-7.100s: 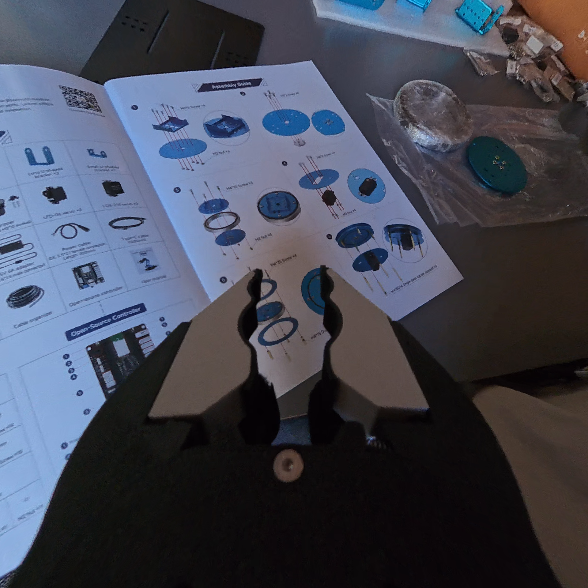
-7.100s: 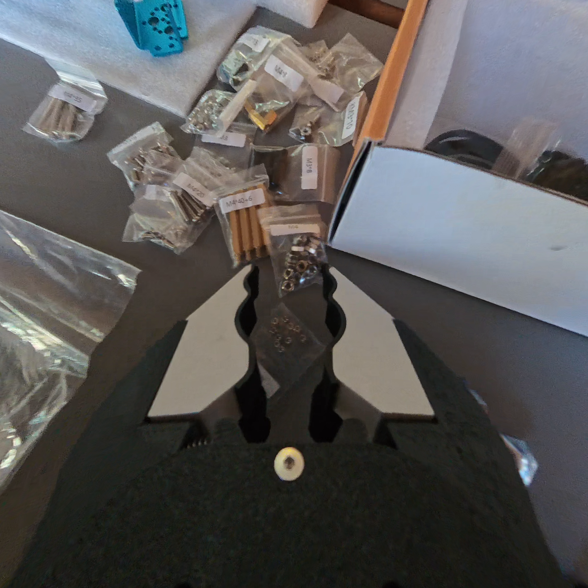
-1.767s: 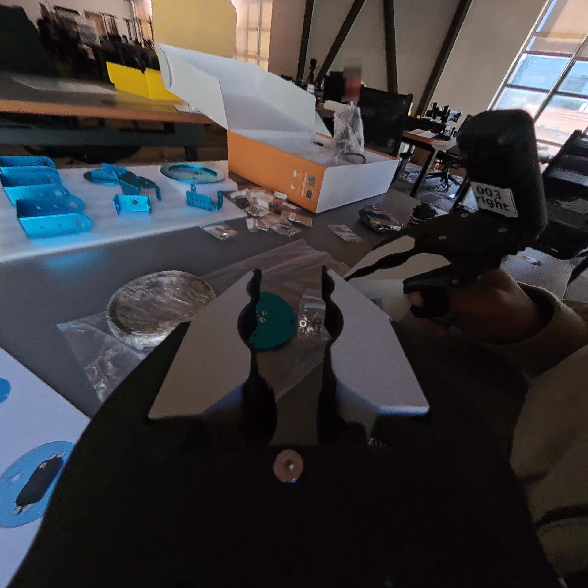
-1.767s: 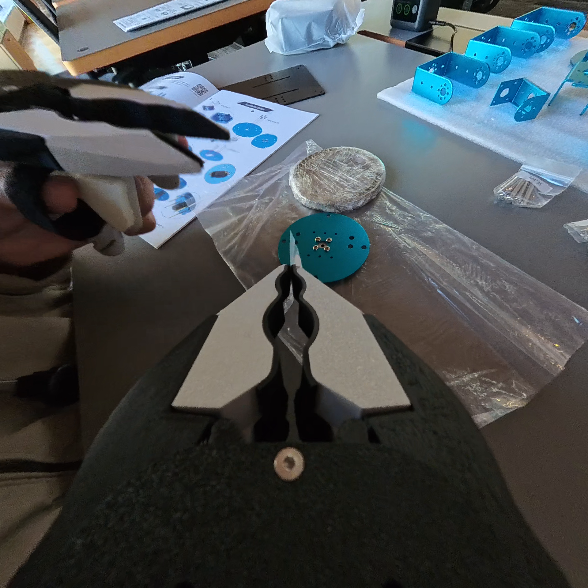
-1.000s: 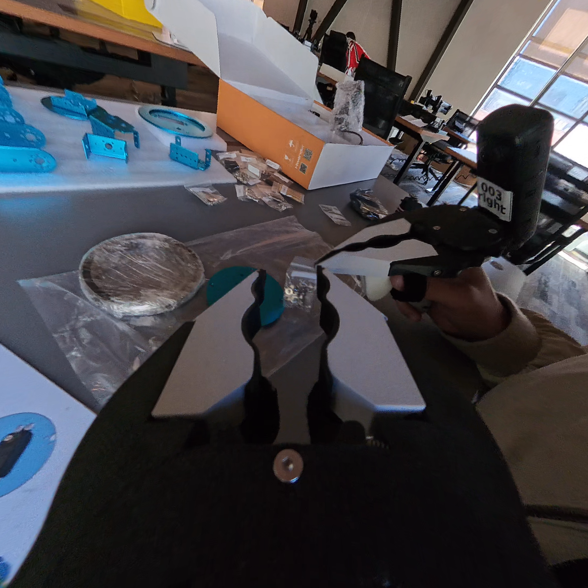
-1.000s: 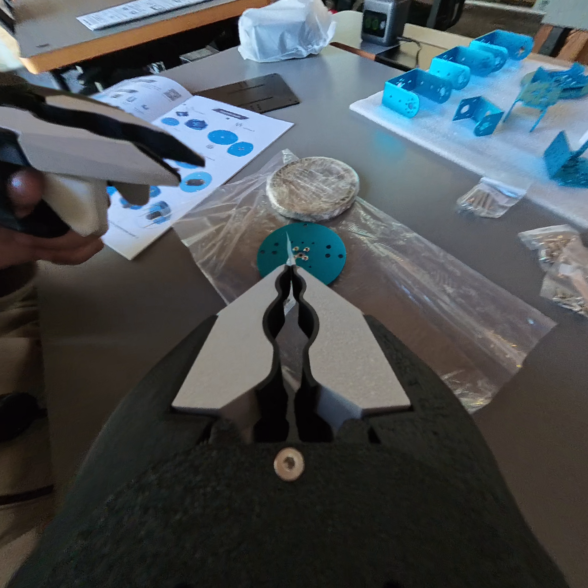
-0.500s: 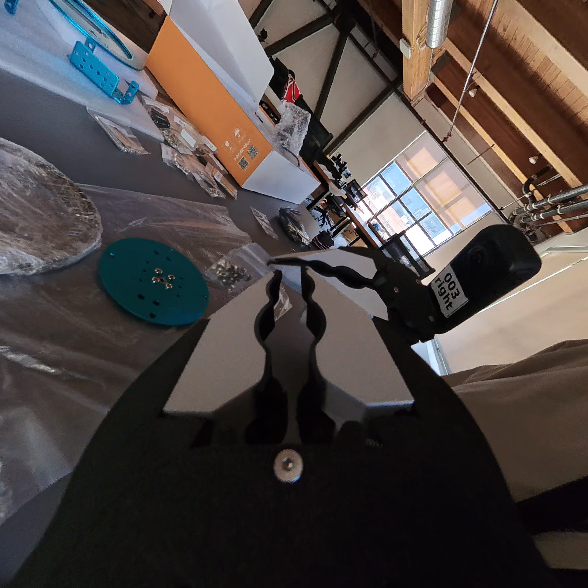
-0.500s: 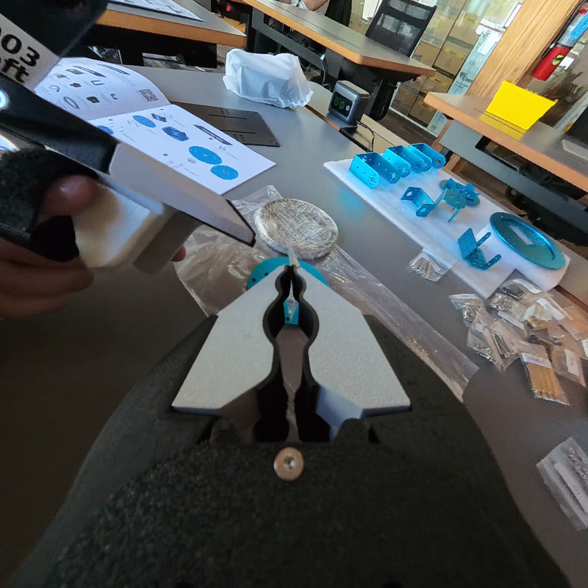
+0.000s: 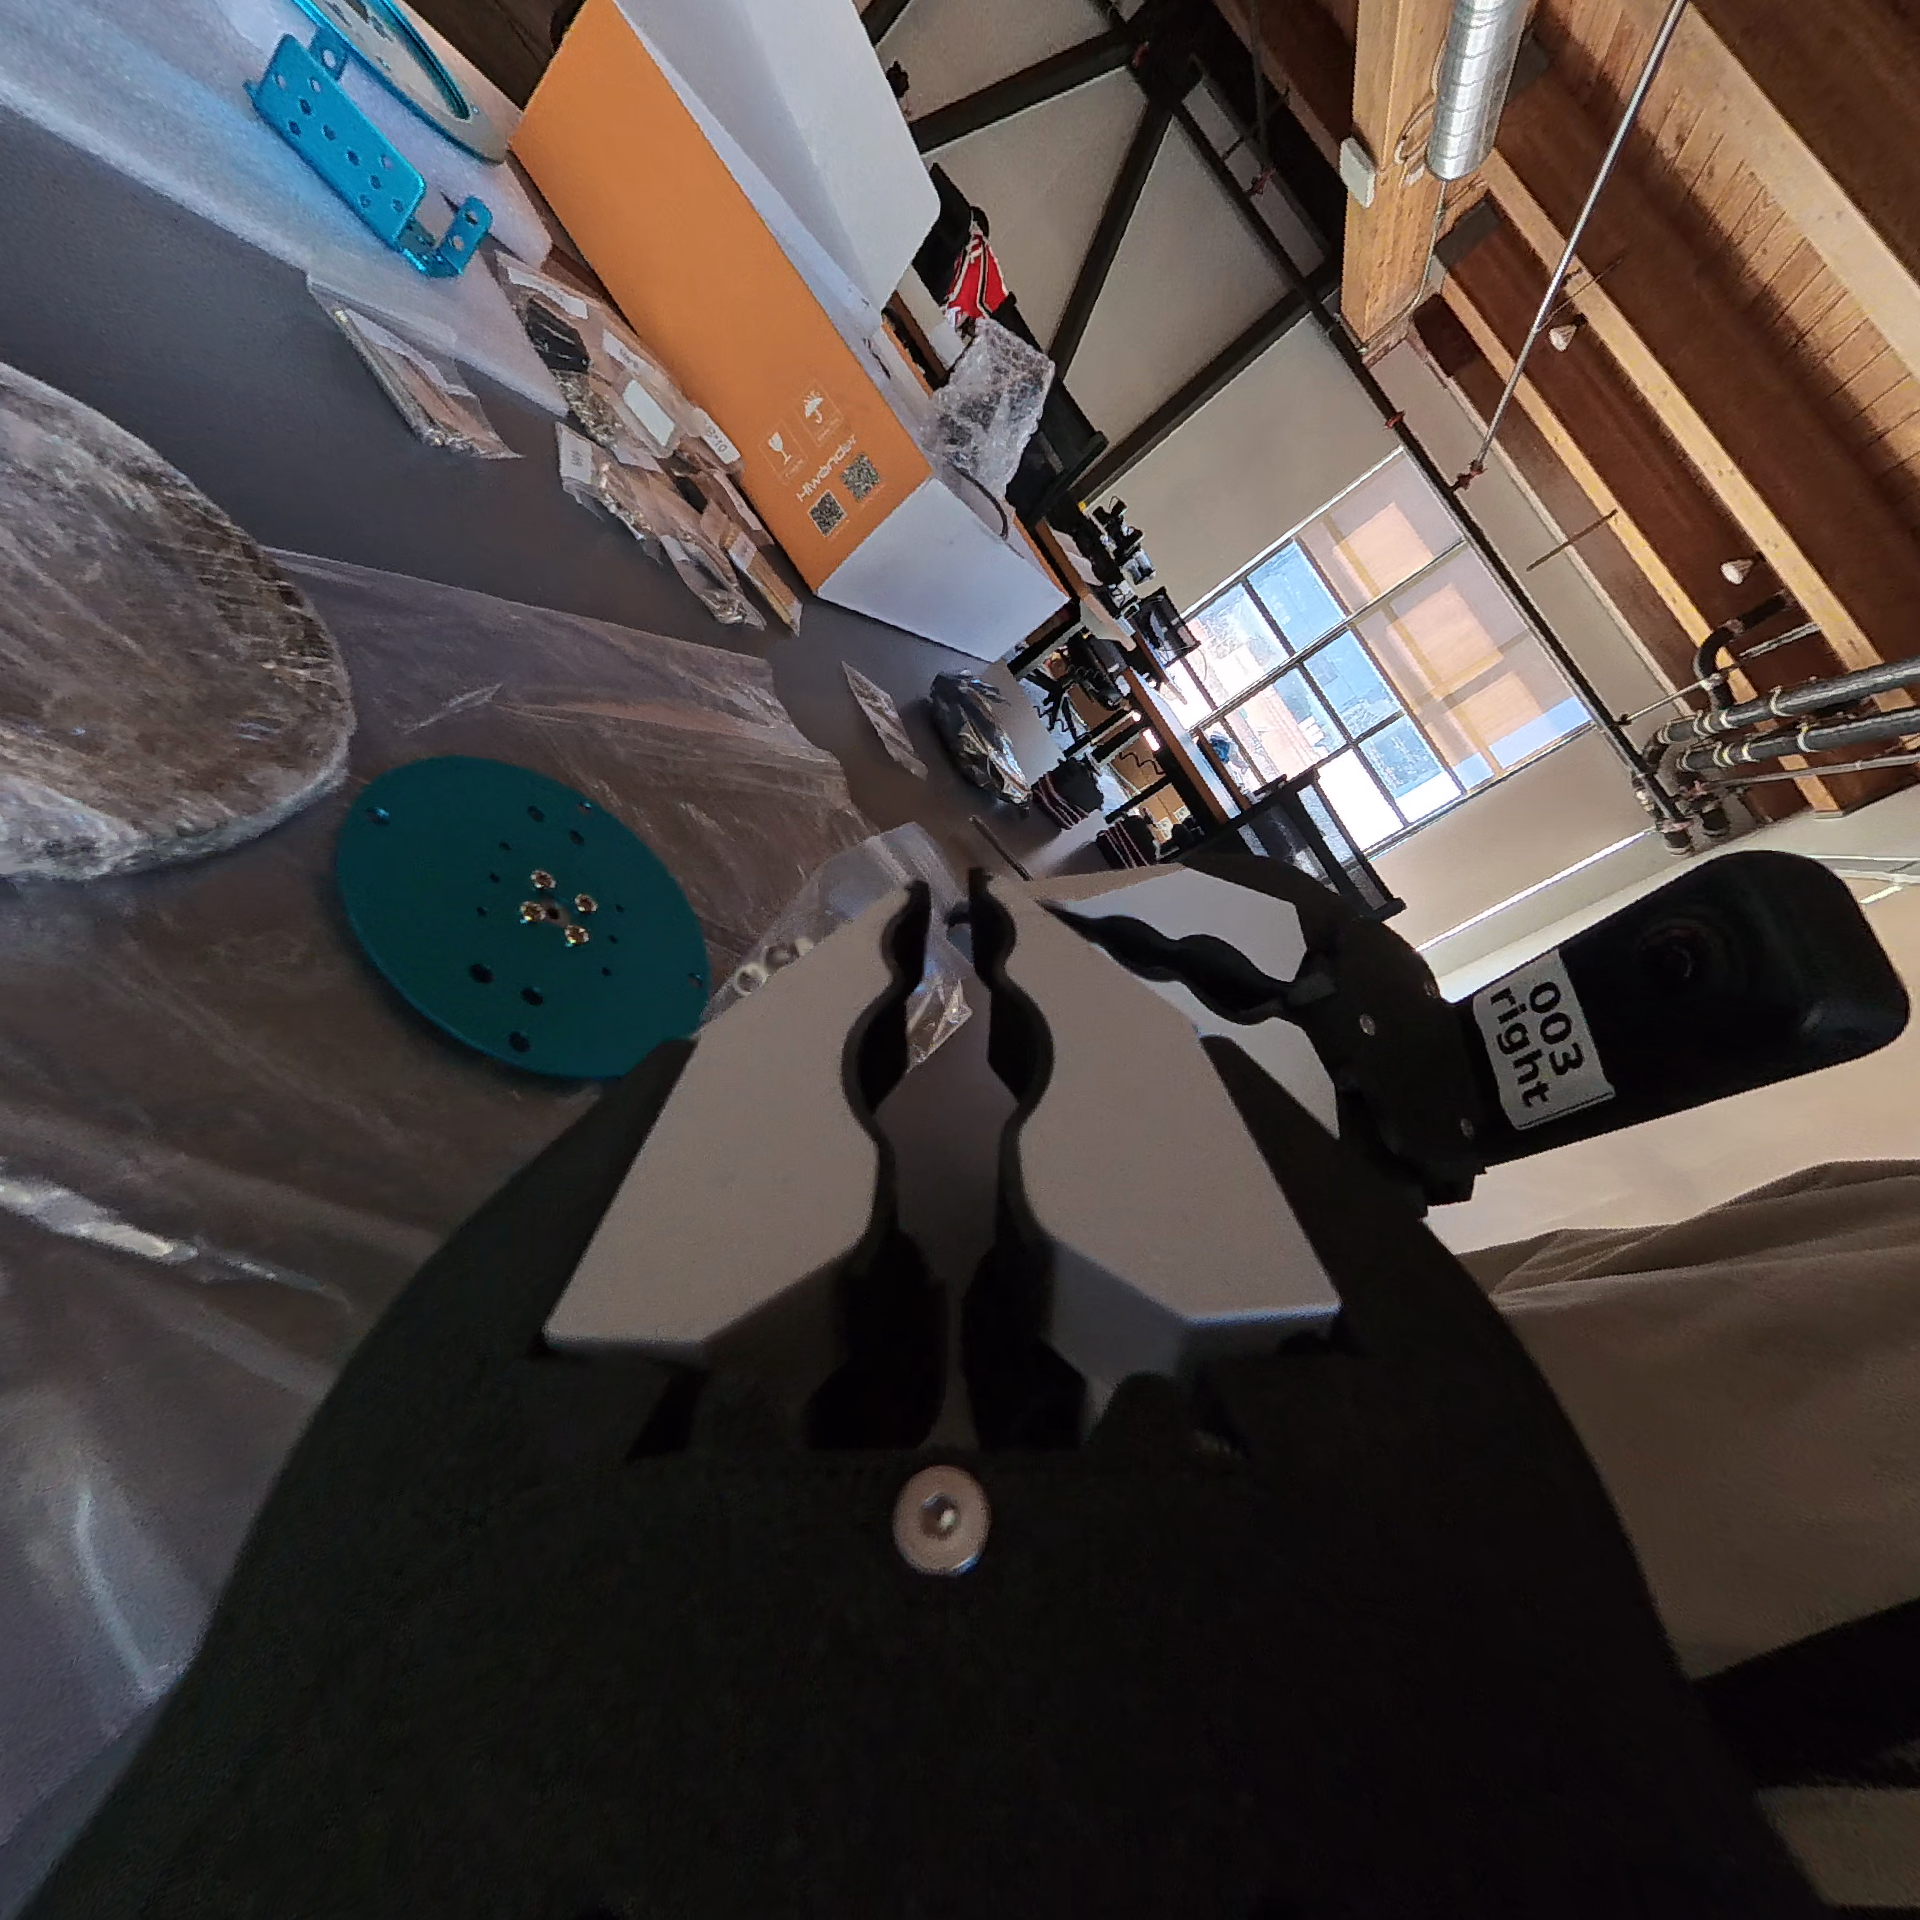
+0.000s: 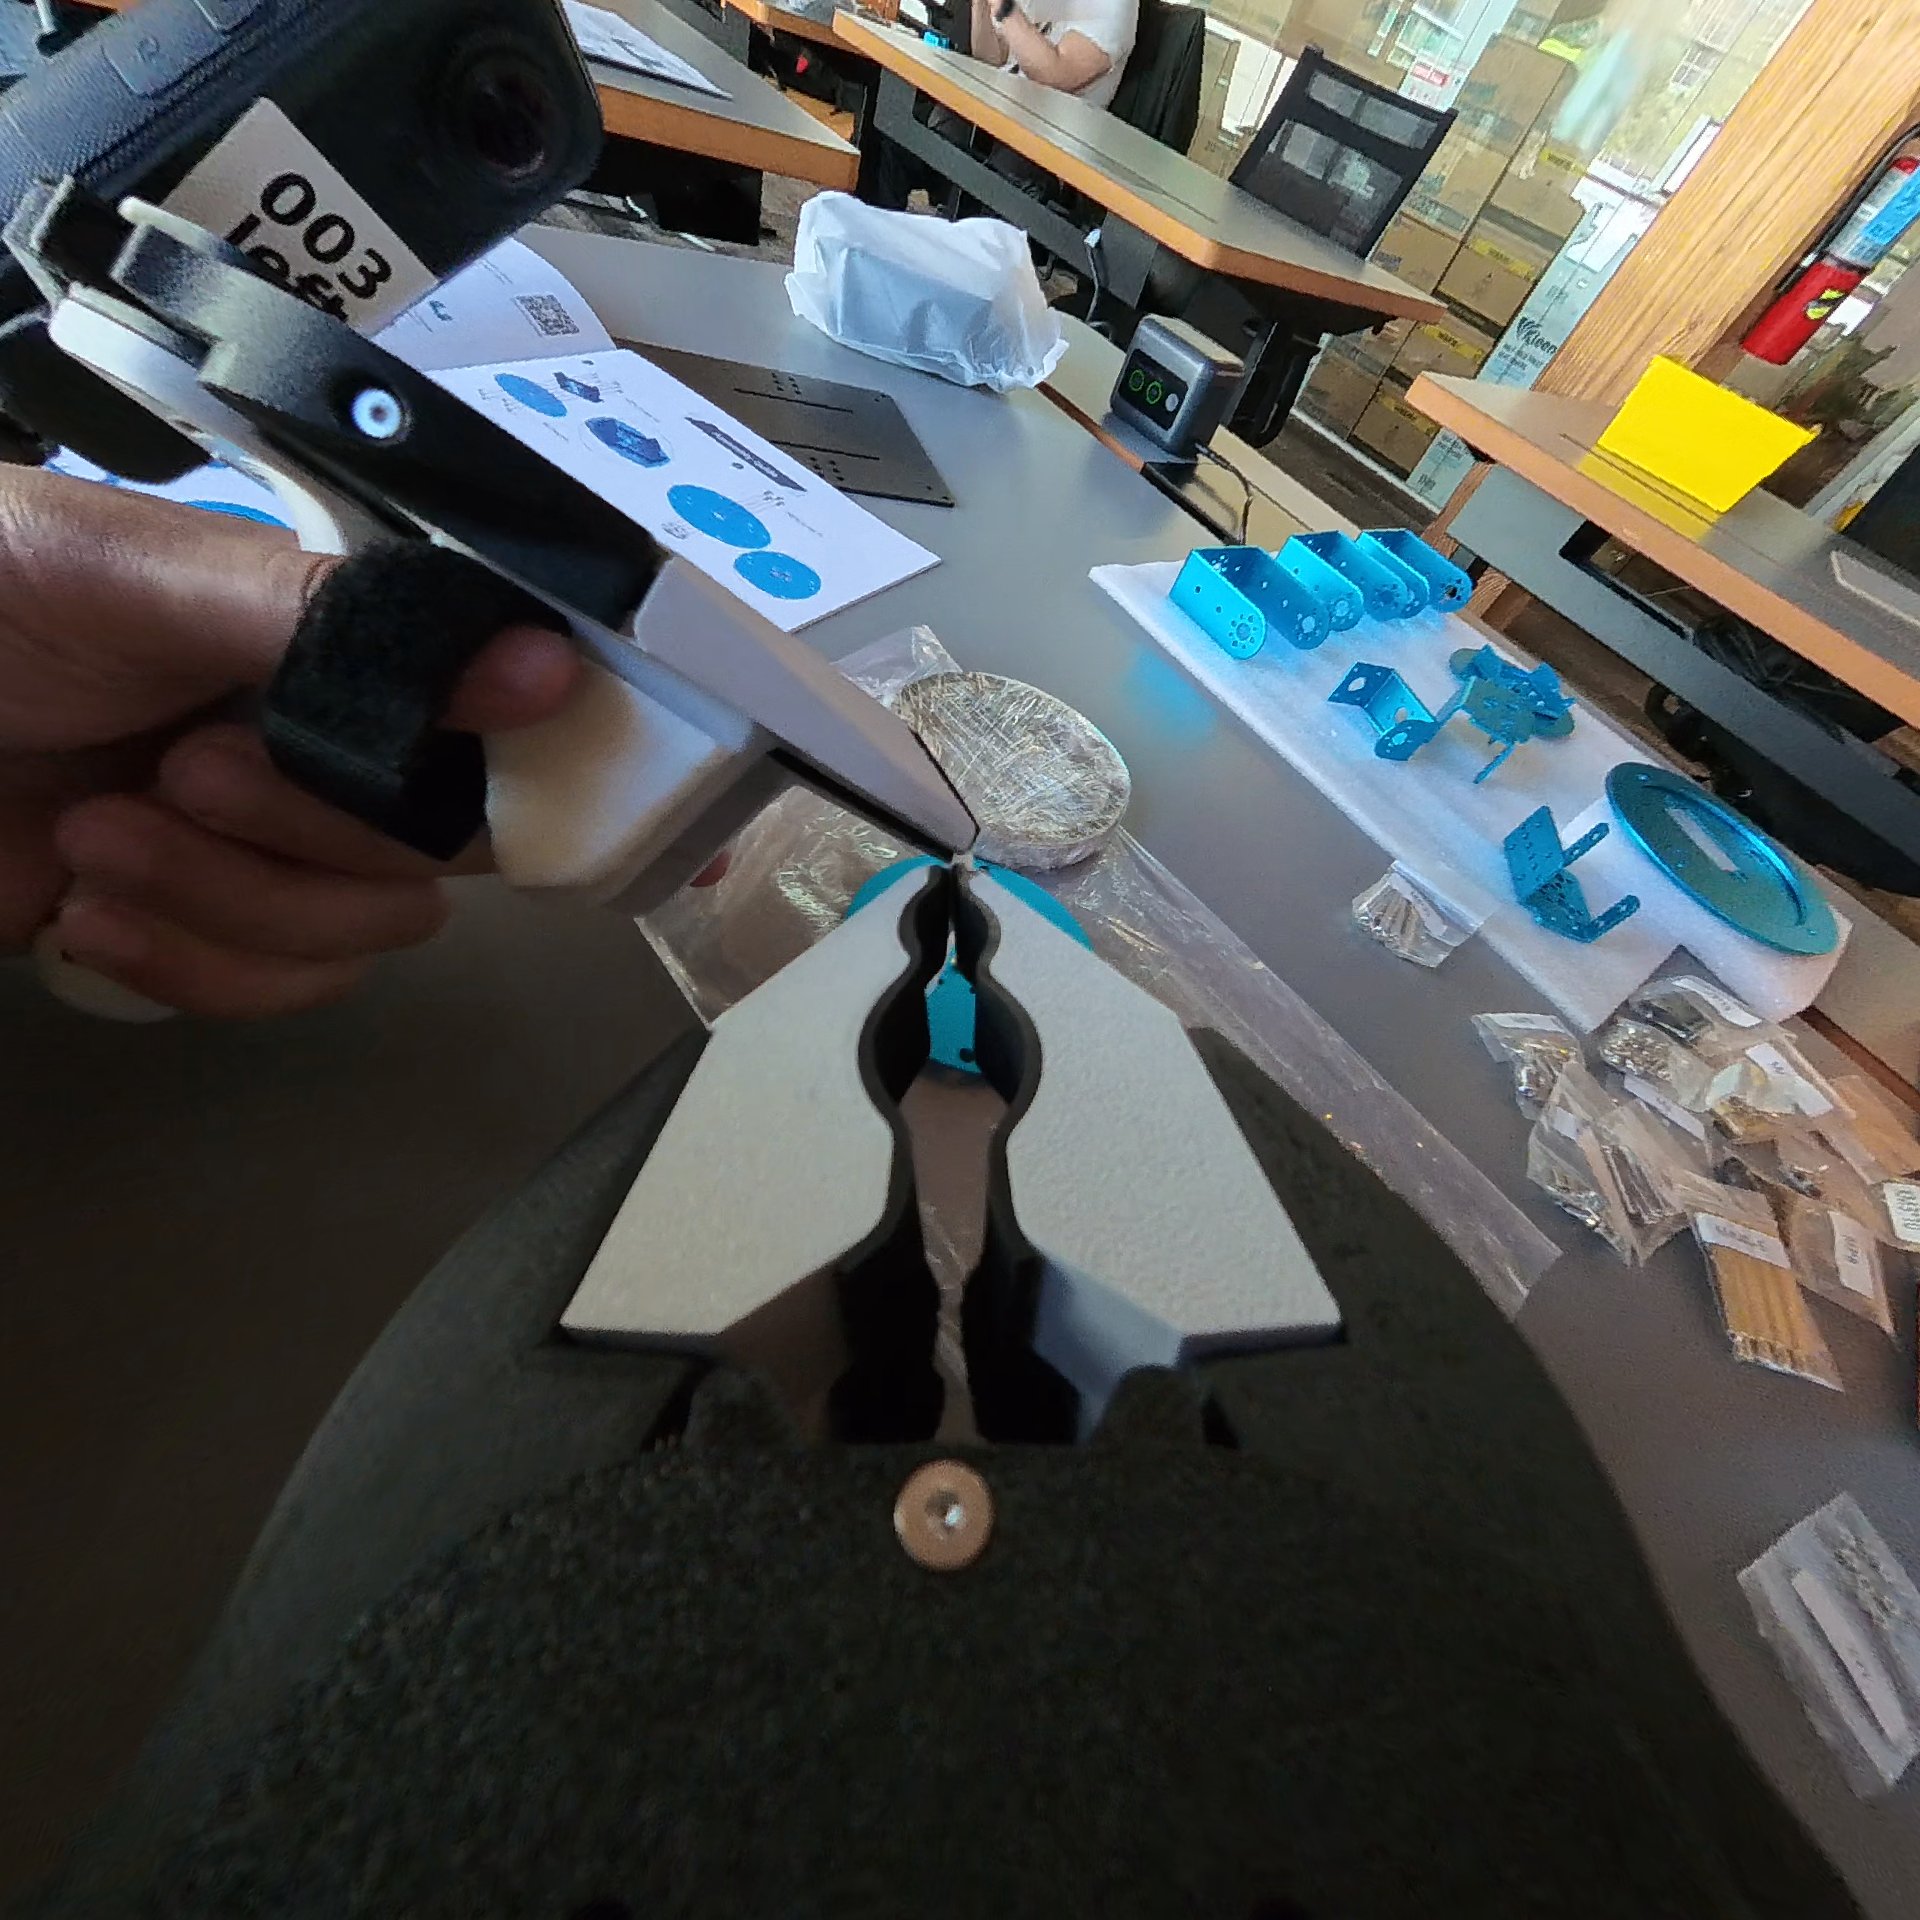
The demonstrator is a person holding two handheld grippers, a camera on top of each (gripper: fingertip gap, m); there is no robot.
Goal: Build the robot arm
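Above the desk's near edge, both grippers meet tip to tip: the right gripper [image 10: 951, 883] pinches a small clear bag [image 9: 925, 1023], the left gripper [image 9: 943, 896] nearly closed on its corner, beside a teal disc [image 9: 520, 914].

The left tongs [image 9: 943, 896] are held rolled to one side, jaws nearly together with a narrow gap at the tips. The right tongs [image 10: 953, 881] have their jaws pressed together. Both sets of tips meet. A hand [image 10: 197, 748] grips the left handle.
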